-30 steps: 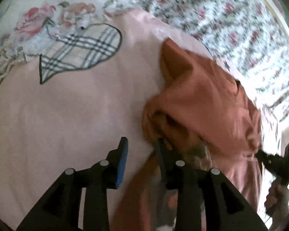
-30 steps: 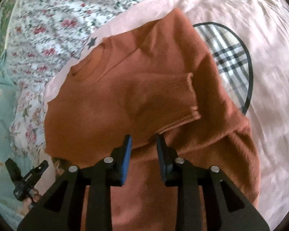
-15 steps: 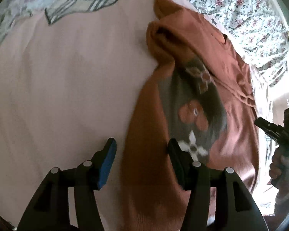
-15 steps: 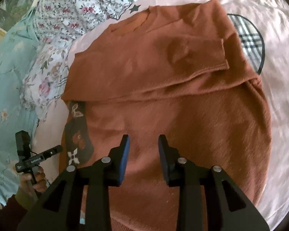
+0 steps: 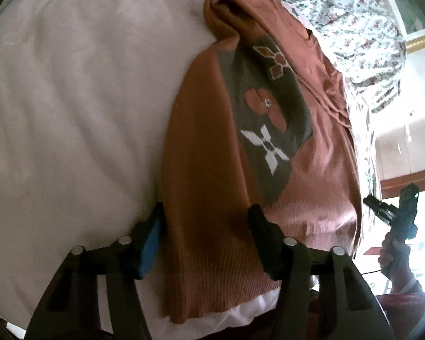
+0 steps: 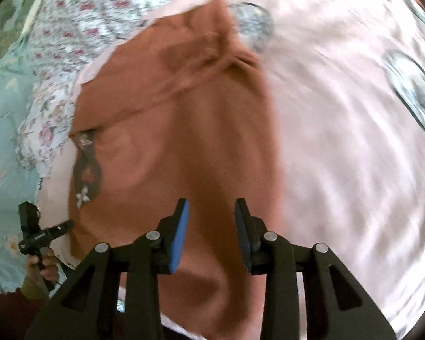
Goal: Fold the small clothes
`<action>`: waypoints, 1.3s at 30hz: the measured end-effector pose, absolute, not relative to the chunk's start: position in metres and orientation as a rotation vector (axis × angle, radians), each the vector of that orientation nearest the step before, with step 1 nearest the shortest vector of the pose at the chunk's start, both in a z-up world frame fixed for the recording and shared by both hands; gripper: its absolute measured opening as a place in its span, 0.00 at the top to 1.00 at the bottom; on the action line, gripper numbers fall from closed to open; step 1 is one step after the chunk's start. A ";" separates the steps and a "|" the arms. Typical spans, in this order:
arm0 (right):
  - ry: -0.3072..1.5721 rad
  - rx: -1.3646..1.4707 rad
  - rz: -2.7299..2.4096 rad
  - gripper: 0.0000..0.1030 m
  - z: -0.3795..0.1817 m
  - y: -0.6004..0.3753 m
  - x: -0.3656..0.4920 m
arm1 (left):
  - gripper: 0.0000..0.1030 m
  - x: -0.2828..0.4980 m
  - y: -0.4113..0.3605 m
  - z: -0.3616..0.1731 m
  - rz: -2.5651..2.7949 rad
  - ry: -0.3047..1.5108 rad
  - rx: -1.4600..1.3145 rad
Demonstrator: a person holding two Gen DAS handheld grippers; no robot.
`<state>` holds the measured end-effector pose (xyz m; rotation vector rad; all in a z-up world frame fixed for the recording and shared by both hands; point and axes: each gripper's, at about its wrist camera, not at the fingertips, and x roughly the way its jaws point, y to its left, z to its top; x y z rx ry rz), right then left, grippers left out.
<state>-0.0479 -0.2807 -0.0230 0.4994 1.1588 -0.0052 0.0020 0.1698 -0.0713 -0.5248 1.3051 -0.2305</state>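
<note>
A small rust-orange sweater lies on a pink sheet, folded lengthwise, with a dark panel of flower shapes facing up. My left gripper is open, its fingers on either side of the sweater's near ribbed hem. The right wrist view is blurred: the sweater fills the middle and my right gripper is open just above its near part. Each gripper shows in the other's view, at the edge.
The pink sheet has plaid heart patches. A floral bedspread lies beyond the sweater, with a pale blue floral cloth at the left. The bed's near edge runs under the left gripper.
Both grippers pulled back toward the sweater's near hem. The left gripper opened wider and straddles the hem. The flower panel came into full view. The right view swung and blurred.
</note>
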 end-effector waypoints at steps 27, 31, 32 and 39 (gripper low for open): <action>1.155 0.719 0.134 0.79 -0.062 -0.300 -0.129 | 0.74 -0.065 0.158 -0.056 -0.288 1.306 -0.431; 1.133 0.730 0.145 0.70 -0.061 -0.303 -0.141 | 0.55 -0.067 0.164 -0.071 -0.285 1.335 -0.496; 1.128 0.727 0.141 0.70 -0.063 -0.303 -0.142 | 0.59 -0.067 0.162 -0.074 -0.286 1.332 -0.500; 1.086 0.740 0.191 0.90 -0.057 -0.289 -0.139 | 0.91 -0.072 0.153 -0.060 -0.335 1.255 -0.508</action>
